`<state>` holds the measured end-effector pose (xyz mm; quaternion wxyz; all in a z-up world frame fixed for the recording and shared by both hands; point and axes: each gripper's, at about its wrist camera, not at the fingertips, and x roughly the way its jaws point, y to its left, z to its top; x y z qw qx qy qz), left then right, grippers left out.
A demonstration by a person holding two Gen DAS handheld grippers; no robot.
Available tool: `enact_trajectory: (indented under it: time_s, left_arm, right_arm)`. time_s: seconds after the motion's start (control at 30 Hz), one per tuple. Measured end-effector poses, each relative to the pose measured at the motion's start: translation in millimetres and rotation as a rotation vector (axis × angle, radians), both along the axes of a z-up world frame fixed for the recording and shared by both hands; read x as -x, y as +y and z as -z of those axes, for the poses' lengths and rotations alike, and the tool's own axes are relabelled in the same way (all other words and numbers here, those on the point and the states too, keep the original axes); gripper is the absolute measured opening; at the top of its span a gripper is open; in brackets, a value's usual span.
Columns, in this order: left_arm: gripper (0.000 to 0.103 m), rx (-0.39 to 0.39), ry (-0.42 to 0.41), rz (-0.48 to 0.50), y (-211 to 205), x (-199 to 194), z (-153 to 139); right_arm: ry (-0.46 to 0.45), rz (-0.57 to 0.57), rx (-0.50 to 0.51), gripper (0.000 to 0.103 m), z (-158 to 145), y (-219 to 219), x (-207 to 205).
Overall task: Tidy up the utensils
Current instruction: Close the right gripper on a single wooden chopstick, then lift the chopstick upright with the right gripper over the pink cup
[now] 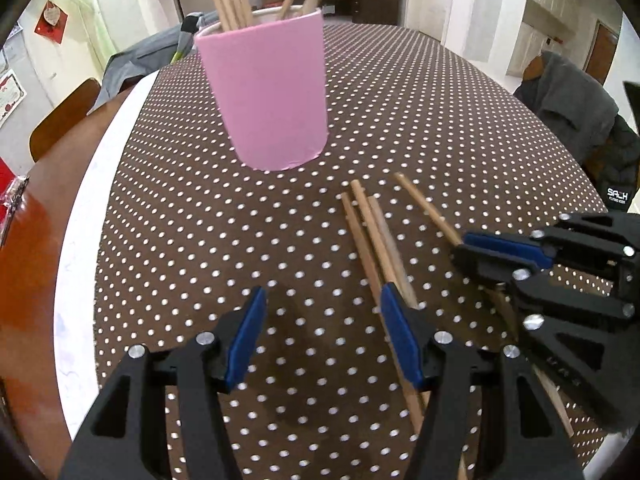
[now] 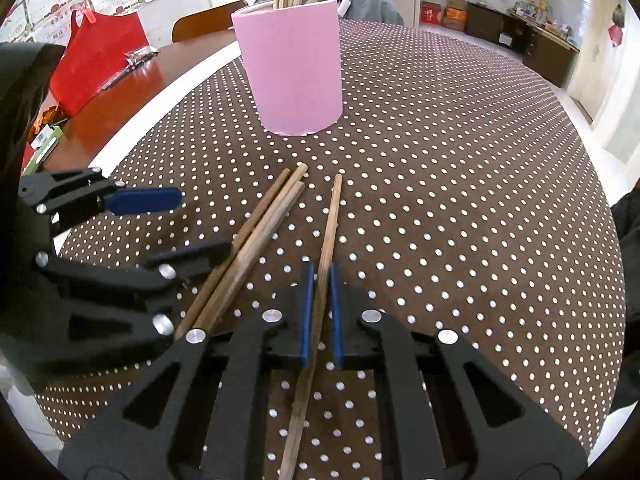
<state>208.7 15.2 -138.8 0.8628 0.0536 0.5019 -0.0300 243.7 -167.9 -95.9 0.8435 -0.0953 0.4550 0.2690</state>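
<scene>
- Right gripper: blue pads closed to a narrow gap on either side of a single wooden chopstick, low over the table. Pads look to be pinching it; the stick runs on between the fingers and out under the gripper body.
- Left gripper: fingers spread wide, nothing between them, hovering above the cloth (its right pad overlaps the loose sticks in its own view).
- Three loose chopsticks lie bunched on the brown polka-dot tablecloth, just left of the gripped one, tips toward the cup.
- Pink cup stands upright beyond the sticks, well apart from both grippers; several chopsticks already standing in it, leaning at varied angles.
- Off the cloth, far left: red bag on bare wood table.
</scene>
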Motion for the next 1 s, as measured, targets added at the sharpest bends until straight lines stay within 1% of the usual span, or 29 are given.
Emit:
enact_trajectory:
  time_s: [0.03,0.13,0.2,0.23,0.3,0.33,0.4,0.53,0.7,0.77,0.8,0.83,0.9,0.93,1.0]
  left_arm:
    - [0.06,-0.039,0.033,-0.014,2.8,-1.8,3.2]
    - [0.06,0.002,0.051,-0.015,12.4,-3.7,2.7]
    - [0.06,-0.003,0.071,-0.025,10.7,-6.7,0.8]
    - [0.059,0.008,0.079,-0.02,9.9,-7.0,0.6]
    - [0.059,0.062,0.081,-0.011,10.4,-8.2,-4.5]
    - [0.059,0.074,0.071,-0.009,11.0,-7.2,-7.1]
    - [0.059,0.076,0.065,-0.006,10.2,-5.9,-9.9]
    - [0.059,0.112,0.096,-0.019,13.6,-9.7,-7.5]
    - [0.059,0.078,0.096,-0.003,5.6,-11.6,-6.7]
    - [0.059,0.063,0.108,-0.002,0.8,-14.1,-4.3]
    - [0.059,0.051,0.109,-0.001,-7.6,-16.3,-1.5]
    - [0.06,0.019,0.103,0.009,-12.1,-18.9,-0.5]
    - [0.06,0.017,0.106,0.007,-14.7,-23.9,-0.8]
    - [0.059,0.027,0.111,0.002,-14.6,-26.2,-1.3]
    - [0.049,0.025,0.099,0.022,-17.6,-26.8,-2.3]
  right_arm:
    - [0.003,0.0,0.007,0.009,-0.4,-1.1,0.8]
    - [0.018,0.004,0.035,0.009,-1.0,-3.4,3.3]
    - [0.029,-0.001,0.062,0.009,-0.7,-1.3,4.4]
    - [0.031,0.0,0.069,0.009,-0.2,-0.9,4.9]
    - [0.04,0.003,0.052,0.009,-3.0,-3.1,5.8]
    - [0.056,0.005,0.033,0.009,-4.2,-5.8,5.7]
    - [0.072,0.009,0.019,0.009,-5.7,-9.3,5.5]
    - [0.088,0.015,0.015,0.009,-6.7,-13.6,6.3]
    - [0.114,0.007,0.044,0.009,-1.0,-11.8,6.2]
    - [0.124,0.008,0.046,0.009,-0.4,-8.9,5.6]
    - [0.131,0.009,0.045,0.009,-0.3,-8.7,4.5]
    - [0.138,0.008,0.044,0.009,0.0,-8.0,3.4]
    - [0.146,0.003,0.045,0.009,0.2,-7.5,1.4]
    - [0.147,-0.001,0.047,0.009,0.1,-6.9,1.1]
    - [0.154,-0.005,0.04,0.009,-0.5,-5.9,-2.4]
